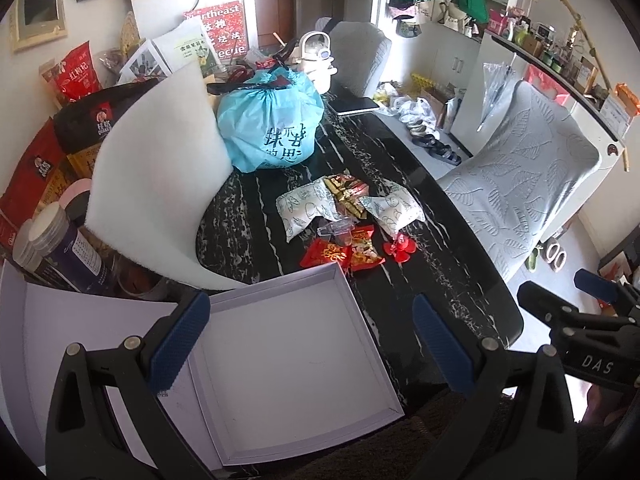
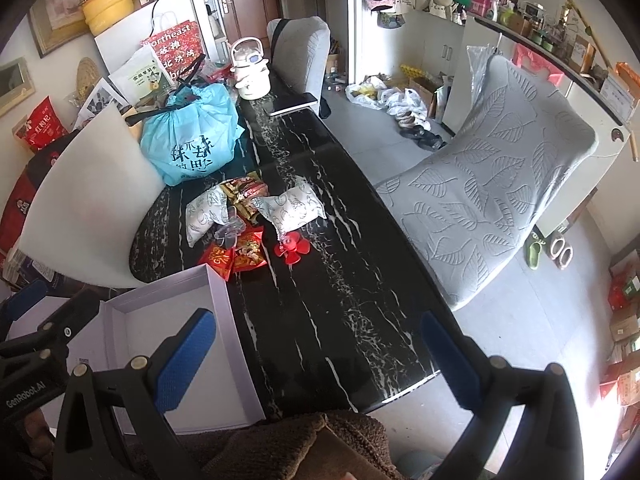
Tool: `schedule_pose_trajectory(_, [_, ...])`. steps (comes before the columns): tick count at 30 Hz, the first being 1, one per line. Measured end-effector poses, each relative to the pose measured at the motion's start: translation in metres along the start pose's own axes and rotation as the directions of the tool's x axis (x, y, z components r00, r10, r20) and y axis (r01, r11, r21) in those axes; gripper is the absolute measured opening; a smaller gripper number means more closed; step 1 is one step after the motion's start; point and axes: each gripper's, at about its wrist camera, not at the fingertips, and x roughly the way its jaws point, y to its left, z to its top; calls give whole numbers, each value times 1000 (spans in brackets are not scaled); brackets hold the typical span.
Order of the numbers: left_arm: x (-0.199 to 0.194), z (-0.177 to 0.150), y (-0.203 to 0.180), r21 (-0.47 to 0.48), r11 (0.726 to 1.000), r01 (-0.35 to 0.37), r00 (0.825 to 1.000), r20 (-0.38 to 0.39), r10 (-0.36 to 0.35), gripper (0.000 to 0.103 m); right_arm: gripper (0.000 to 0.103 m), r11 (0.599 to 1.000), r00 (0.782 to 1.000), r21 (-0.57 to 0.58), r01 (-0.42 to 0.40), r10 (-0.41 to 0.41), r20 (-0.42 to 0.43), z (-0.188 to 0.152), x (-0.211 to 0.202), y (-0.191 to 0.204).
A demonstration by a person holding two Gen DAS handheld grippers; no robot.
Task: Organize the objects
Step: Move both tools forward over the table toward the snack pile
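At nine o'clock in the left wrist view a curved sheet of white foam [image 1: 156,176] stands on edge on the black marble-patterned table [image 1: 432,264], soft and matte against the glossy veined top. Below it, toward seven o'clock, lies a shallow white cardboard box [image 1: 292,360], square and bare inside, one corner nearly touching the red packets. The left gripper [image 1: 312,344] hangs over that box with its ribbed blue pads spread wide, holding nothing.

At the centre sits the little heap to be sorted: two pillow-shaped white sachets [image 1: 304,210] printed with line drawings, crinkly gold-foil sweets [image 1: 344,192] between them, a clear plastic piece [image 1: 336,228], flat red packets [image 1: 344,254] with gold print, and a red flower-shaped clip [image 1: 400,246] (just beside the right-hand sachet). Behind, at twelve o'clock, a tied pale-blue plastic bag [image 1: 272,128] bulges, rounded and wrinkled.

At two o'clock a grey chair [image 1: 520,176] embossed with leaves stands beside the table. The right gripper [image 2: 316,360], seen in its own view, hovers above the bare table edge, pads likewise wide apart and empty.
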Motion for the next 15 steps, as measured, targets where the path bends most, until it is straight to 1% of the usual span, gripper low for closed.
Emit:
schedule_pose_trajectory(7, [11, 7, -11, -26, 999, -35, 999, -34, 34, 102, 103, 998, 998, -41, -55, 53, -39, 17, 19, -7])
schedule_pose_trajectory(15, [28, 20, -29, -36, 998, -58, 997, -55, 56, 102, 103, 993, 995, -95, -75, 68, -68, 44, 39, -14])
